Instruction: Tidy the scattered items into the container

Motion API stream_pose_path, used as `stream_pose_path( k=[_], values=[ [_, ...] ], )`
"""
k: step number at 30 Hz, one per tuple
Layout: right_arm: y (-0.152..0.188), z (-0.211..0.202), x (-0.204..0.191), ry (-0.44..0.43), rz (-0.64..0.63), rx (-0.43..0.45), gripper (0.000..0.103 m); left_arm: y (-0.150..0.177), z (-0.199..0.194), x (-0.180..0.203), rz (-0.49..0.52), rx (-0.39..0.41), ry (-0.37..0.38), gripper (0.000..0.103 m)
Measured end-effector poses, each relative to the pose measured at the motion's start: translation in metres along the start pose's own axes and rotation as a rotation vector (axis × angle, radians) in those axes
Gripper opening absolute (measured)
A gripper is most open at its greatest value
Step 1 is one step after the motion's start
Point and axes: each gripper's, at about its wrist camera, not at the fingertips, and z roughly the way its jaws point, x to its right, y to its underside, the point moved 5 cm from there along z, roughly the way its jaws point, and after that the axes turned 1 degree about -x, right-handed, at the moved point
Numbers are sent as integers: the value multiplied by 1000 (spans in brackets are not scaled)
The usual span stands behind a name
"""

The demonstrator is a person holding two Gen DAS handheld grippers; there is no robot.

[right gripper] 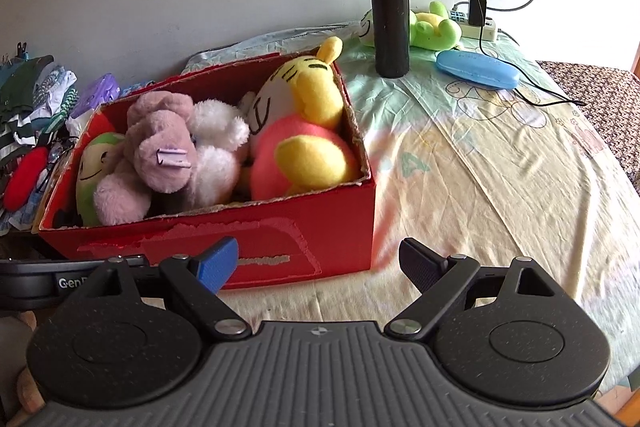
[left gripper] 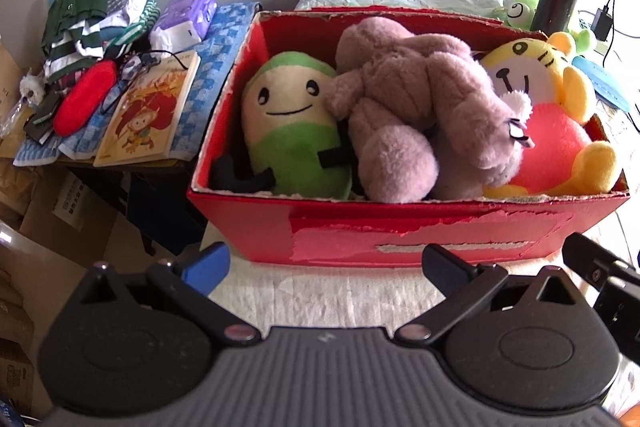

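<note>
A red cardboard box [left gripper: 400,227] [right gripper: 280,223] stands on the cloth-covered table. Inside lie a green smiling plush [left gripper: 292,123] [right gripper: 90,179], a mauve plush [left gripper: 404,107] [right gripper: 160,143] and a yellow tiger plush with a pink belly [left gripper: 548,115] [right gripper: 304,123]. A green frog plush [right gripper: 430,27] [left gripper: 520,7] lies outside, behind a black flask. My left gripper [left gripper: 328,263] is open and holds nothing, just in front of the box's near wall. My right gripper [right gripper: 320,263] is open too, near the box's front right corner.
A black flask [right gripper: 389,15] and a blue glasses case [right gripper: 478,70] sit at the back right, with a power strip [right gripper: 476,27] and cables. To the left of the box lie folded clothes [left gripper: 92,11], a picture book [left gripper: 148,111] and a red pouch [left gripper: 84,99]. Cardboard cartons [left gripper: 60,219] stand below.
</note>
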Motion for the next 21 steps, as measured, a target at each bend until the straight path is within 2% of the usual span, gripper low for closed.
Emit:
stream_pose_path(
  k=[9,17,21],
  values=[
    [-14,-5,7,-43,-7,55,90,-9,-9,11,17,28,0,102],
    [-23,-4,10,-42,-19,92,90,-15,-5,9,-14,6,-1,102],
    [-34,-6,5,-52,-45,131,90,-21,-8,16,49,14,-16,102]
  ],
)
